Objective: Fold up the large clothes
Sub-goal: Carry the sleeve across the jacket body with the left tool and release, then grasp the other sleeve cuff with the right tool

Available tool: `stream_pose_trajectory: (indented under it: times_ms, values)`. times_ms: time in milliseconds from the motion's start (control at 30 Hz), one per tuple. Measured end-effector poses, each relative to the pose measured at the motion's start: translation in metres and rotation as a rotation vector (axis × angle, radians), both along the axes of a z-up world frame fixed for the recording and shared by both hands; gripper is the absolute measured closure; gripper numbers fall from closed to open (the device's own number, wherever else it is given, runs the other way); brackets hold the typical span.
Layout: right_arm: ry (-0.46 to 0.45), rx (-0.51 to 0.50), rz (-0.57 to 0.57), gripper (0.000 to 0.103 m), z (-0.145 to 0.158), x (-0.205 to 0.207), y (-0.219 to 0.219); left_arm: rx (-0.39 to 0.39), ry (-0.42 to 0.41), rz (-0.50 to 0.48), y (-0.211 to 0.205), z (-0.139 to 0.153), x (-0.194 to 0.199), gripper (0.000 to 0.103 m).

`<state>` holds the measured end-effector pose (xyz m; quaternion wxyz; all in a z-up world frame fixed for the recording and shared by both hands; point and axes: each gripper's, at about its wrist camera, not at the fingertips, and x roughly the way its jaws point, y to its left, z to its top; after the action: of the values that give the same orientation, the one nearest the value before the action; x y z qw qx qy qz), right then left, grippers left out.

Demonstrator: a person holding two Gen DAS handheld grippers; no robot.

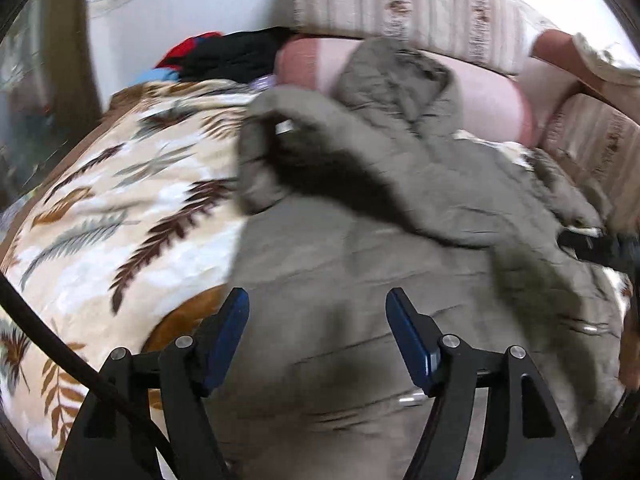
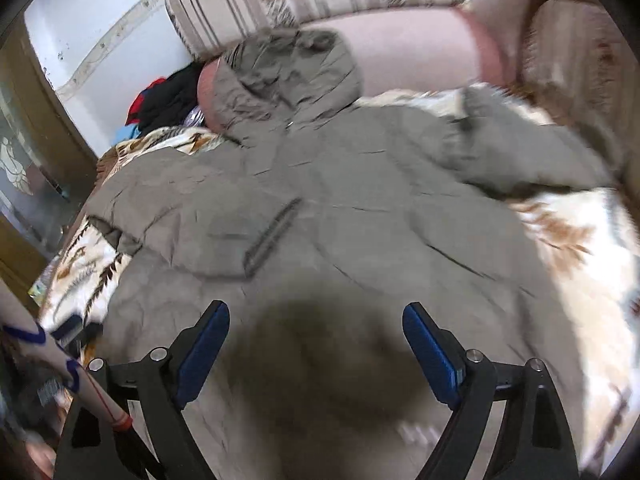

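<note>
Both grippers, left (image 1: pixel 318 312) and right (image 2: pixel 316 326), hang spread and empty over the grey coat (image 2: pixel 320 208) on the bed (image 1: pixel 100 200), one sleeve (image 1: pixel 320 160) folded in; next, grip the other sleeve (image 2: pixel 532 156).

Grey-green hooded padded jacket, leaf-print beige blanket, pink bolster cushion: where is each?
Grey-green hooded padded jacket (image 2: pixel 360 184): right wrist view, on its back panel.
Leaf-print beige blanket (image 1: pixel 120 208): left wrist view, on a bare stretch left of the jacket.
Pink bolster cushion (image 2: pixel 416 52): right wrist view, on its side beyond the hood.
</note>
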<state>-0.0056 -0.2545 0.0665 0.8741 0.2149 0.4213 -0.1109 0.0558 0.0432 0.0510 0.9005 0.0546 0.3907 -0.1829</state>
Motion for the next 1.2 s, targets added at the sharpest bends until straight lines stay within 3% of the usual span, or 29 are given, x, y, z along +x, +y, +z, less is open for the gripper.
stream_pose_trajectory:
  times_ms: [200,267,300,333,367,433,667,867,1000,1100,1200]
  values:
    - [0.09,0.21,0.016,0.011,-0.046,0.095,0.001,-0.075,0.033,0.072,0.034,-0.019,0.017,0.033]
    - [0.129,0.214,0.008,0.028,-0.056,0.112,0.008,-0.094,0.055,0.074,0.035,-0.023,0.022,0.033]
    - [0.125,0.222,0.025,0.059,-0.054,0.119,0.011,-0.103,0.067,0.072,0.034,-0.024,0.024,0.033]
    - [0.13,0.239,0.048,0.073,-0.053,0.124,0.012,-0.108,0.077,0.072,0.034,-0.026,0.026,0.033]
    - [0.125,0.256,0.069,0.082,-0.048,0.128,0.011,-0.113,0.084,0.073,0.035,-0.027,0.027,0.033]
    - [0.117,0.217,0.06,0.087,-0.034,0.129,0.005,-0.122,0.089,0.071,0.035,-0.027,0.028,0.033]
    - [0.179,-0.144,-0.15,0.089,0.002,0.119,-0.06,-0.117,0.102,0.067,0.033,-0.028,0.028,0.033]
    - [0.268,-0.174,-0.209,0.089,-0.033,0.131,-0.092,-0.094,0.122,0.071,0.029,-0.035,0.032,0.033]
    - [0.283,-0.168,-0.225,0.074,-0.054,0.14,-0.097,-0.069,0.117,0.077,0.025,-0.037,0.033,0.033]
    - [0.282,-0.193,-0.25,0.047,-0.057,0.136,-0.101,-0.045,0.098,0.083,0.022,-0.037,0.03,0.033]
    - [0.209,-0.17,-0.266,0.044,-0.037,0.113,-0.107,-0.032,0.053,0.101,0.022,-0.03,0.021,0.033]
